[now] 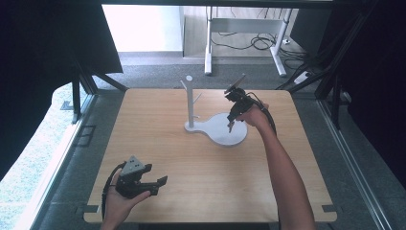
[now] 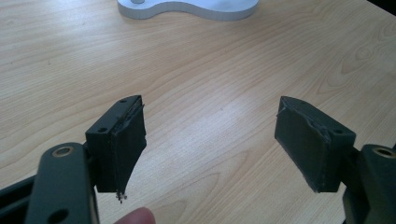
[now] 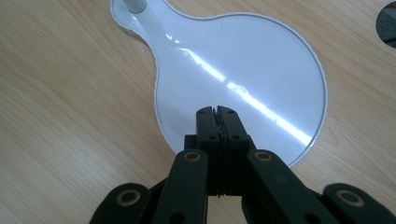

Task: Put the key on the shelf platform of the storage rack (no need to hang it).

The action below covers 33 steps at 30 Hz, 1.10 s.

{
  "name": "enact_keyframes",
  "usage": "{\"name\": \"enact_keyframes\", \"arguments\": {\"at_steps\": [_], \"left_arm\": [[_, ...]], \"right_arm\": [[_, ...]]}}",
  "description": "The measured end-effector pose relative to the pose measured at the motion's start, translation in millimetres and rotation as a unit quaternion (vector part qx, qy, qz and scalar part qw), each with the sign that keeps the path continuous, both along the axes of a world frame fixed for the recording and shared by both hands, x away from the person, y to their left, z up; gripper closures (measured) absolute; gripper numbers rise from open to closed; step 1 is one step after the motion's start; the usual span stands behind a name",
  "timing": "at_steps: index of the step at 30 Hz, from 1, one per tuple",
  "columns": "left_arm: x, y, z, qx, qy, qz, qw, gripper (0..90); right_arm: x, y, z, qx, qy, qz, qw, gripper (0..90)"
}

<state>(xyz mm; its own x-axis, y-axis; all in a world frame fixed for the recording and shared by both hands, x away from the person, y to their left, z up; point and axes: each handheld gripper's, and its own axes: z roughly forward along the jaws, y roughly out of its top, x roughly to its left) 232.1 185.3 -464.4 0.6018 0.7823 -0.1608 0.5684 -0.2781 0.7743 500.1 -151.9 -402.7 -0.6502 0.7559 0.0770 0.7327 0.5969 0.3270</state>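
- The white stand (image 1: 218, 128) is sitting on the wooden table (image 1: 191, 167), a flat base with a round wide end and a narrow end, from which an upright post (image 1: 190, 100) with short side pegs is rising.
- The right gripper (image 1: 231, 125) is pointing down over the round end of the base, its tips hanging just above the white surface; whether they are touching it cannot be told.
- In the right gripper view its jaws are pressing flat against each other with nothing between them, the round plate lying directly ahead of the tips and the post's foot (image 3: 135, 5) standing beyond them, up and to the left.
- The left gripper (image 1: 158, 184) is resting low near the table's front edge, well apart from the stand, in the person's left hand (image 1: 122, 203).
- In the left gripper view its jaws are standing wide apart and holding nothing, bare wood lying between them and the stand's base (image 2: 187, 8) far ahead.
- A fingertip (image 2: 135, 217) is showing just below the left jaw.
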Motion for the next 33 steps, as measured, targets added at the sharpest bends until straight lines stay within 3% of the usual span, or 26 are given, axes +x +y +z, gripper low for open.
{"name": "enact_keyframes", "arguments": {"at_steps": [19, 33], "left_arm": [[-0.3, 1.4, 0.1, -0.001, -0.001, -0.001, 1.0, 24.9], [0.6, -0.3, -2.5, 0.003, 0.002, -0.005, 1.0, 24.9]], "right_arm": [[22.1, 14.0, -24.0, -0.004, 0.007, -0.003, 1.0, 89.7], [24.9, 12.5, -40.4, 0.007, 0.003, -0.015, 0.9999, 89.7]]}}
